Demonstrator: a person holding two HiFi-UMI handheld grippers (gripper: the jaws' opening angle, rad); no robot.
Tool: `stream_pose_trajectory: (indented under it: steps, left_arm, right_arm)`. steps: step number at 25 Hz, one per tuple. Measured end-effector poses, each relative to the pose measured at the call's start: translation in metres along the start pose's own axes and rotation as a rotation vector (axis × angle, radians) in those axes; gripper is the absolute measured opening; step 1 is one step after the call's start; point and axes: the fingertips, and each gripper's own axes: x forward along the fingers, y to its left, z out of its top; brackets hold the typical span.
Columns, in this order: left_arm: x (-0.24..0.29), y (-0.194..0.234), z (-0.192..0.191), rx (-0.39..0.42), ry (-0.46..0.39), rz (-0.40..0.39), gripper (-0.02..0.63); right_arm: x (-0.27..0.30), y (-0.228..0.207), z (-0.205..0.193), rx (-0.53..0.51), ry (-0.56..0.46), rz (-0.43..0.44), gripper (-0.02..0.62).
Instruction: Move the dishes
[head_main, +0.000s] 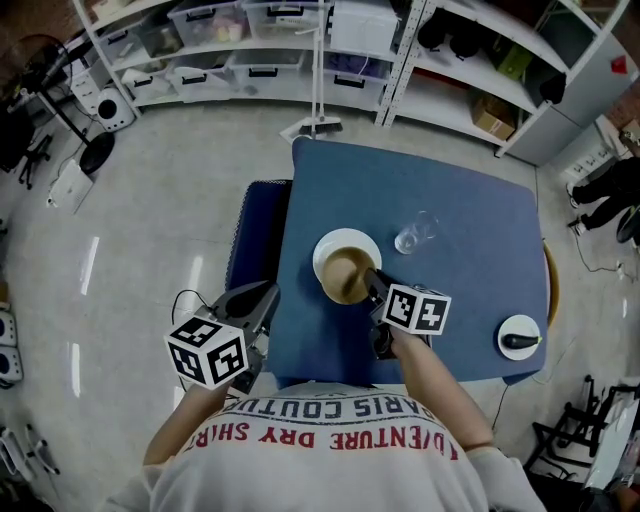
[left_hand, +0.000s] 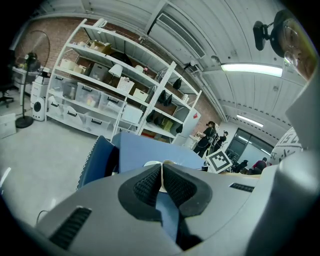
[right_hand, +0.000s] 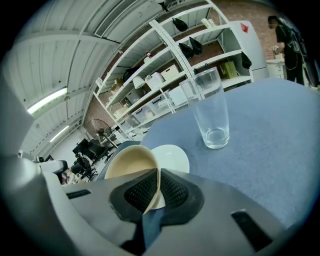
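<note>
The right tongs (right_hand: 159, 176) are biting down on the rim of the tan bowl (right_hand: 129, 163), one pad inside the wall and one outside, with the rim pinched thin between them. The bowl is tipping, its opening facing up and to the left, and it is sitting over the near part of the white plate (right_hand: 173, 156). Whether the bowl's base is touching that plate, no view is telling. From the head view, plate and bowl are lying in the middle of the blue tabletop (head_main: 470, 215), a little toward its near side, with the person's right forearm reaching in from the near edge.

Off to the left, the left tongs (left_hand: 161, 173) are pressing shut on nothing, pad against pad. They are hanging off the tabletop, beside its near left corner, over the pale floor.

A clear drinking glass (right_hand: 212, 111) is standing upright to the right of the plate and slightly farther away, near it but apart from it, and it is looking empty. At the near right corner of the tabletop, a small white saucer (head_main: 519, 328) is carrying a dark object (head_main: 517, 342) that is too small to identify. It is resting well apart from the bowl.

A dark blue chair (head_main: 257, 232) is standing against the tabletop's left edge, and white shelving (head_main: 300, 45) with bins and boxes is running along the far side of the room.
</note>
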Motion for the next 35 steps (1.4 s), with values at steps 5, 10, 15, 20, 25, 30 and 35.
stream_pose_trajectory:
  steps: [5, 10, 15, 20, 25, 30, 35]
  left_arm:
    - [-0.004, -0.004, -0.001, 0.008, 0.000, -0.006, 0.035]
    - [-0.002, -0.007, 0.001, 0.015, 0.003, -0.021, 0.035]
    - [0.011, -0.018, 0.001, 0.034, 0.021, -0.066, 0.035]
    - [0.036, -0.037, -0.006, 0.057, 0.052, -0.125, 0.035]
    - [0.057, -0.056, -0.012, 0.078, 0.079, -0.169, 0.035]
    - [0.072, -0.064, -0.017, 0.088, 0.104, -0.185, 0.035]
    - [0.084, -0.071, -0.021, 0.100, 0.125, -0.195, 0.035]
  right_arm:
    - [-0.005, 0.004, 0.001, 0.014, -0.017, 0.008, 0.032]
    - [-0.020, 0.011, 0.013, 0.006, -0.055, 0.025, 0.032]
    - [-0.047, -0.007, 0.021, 0.012, -0.095, -0.020, 0.032]
    - [-0.080, -0.045, 0.018, 0.046, -0.130, -0.088, 0.032]
    - [-0.101, -0.078, 0.010, 0.077, -0.139, -0.138, 0.032]
    - [-0.109, -0.104, -0.005, 0.089, -0.110, -0.186, 0.032]
    - [-0.111, -0.123, -0.010, 0.121, -0.107, -0.221, 0.032]
